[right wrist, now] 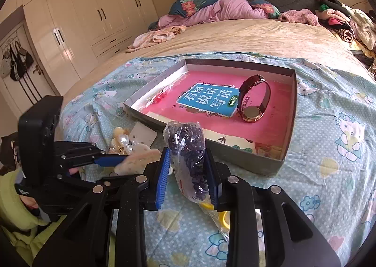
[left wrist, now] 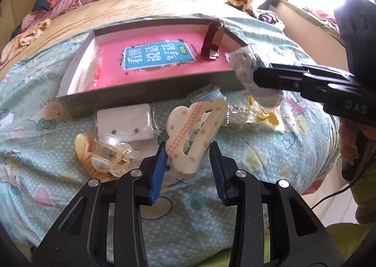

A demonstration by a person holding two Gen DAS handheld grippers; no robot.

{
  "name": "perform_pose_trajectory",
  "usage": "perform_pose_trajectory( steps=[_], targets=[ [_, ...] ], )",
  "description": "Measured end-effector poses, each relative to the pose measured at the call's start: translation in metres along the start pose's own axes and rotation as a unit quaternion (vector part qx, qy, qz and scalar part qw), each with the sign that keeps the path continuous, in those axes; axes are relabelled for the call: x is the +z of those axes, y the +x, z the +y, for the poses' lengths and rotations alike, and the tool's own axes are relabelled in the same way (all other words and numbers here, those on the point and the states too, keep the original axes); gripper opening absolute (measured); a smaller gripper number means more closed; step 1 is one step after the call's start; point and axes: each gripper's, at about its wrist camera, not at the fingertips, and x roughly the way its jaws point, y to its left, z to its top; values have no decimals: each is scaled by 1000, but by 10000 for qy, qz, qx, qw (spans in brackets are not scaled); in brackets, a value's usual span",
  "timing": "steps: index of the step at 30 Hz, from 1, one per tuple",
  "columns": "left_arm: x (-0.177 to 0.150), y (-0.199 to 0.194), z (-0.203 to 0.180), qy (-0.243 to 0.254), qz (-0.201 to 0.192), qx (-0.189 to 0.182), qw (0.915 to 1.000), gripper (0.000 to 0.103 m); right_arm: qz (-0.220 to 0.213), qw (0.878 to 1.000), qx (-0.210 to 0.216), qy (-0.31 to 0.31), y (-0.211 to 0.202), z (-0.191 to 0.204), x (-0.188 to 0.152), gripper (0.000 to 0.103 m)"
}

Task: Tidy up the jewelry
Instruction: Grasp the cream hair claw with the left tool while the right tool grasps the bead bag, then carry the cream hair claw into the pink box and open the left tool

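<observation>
Left gripper [left wrist: 188,161]: pinching the cream cloud-shaped hair clip [left wrist: 192,133] between its blue pads, lifted off the bedspread, likely for carrying to the box.
Right gripper [right wrist: 188,173]: pressed onto a clear bag of dark beads [right wrist: 188,149], held near the box's front wall, apparently to go in next.
Box [right wrist: 291,112]: shallow, open, just beyond both grippers; a watch [right wrist: 253,100] stands on the pink book [right wrist: 206,100] inside.
Left behind: pearl clip [left wrist: 105,152] and white earring card [left wrist: 124,121], near left.
Obstacle: the box's near wall must be cleared.
</observation>
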Motion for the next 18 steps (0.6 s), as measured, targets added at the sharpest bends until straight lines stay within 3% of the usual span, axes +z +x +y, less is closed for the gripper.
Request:
perform_pose_trajectory(
  steps=[7,18],
  targets=[
    [12,-27,7,-136,-373,-61,9992,28,-156,9999,-43,28,-13,-1,4,28],
    [34,-57,34,-392,-812,166,9958,28,-472,9988,-108,-16,-30,-4,22,28]
  ],
)
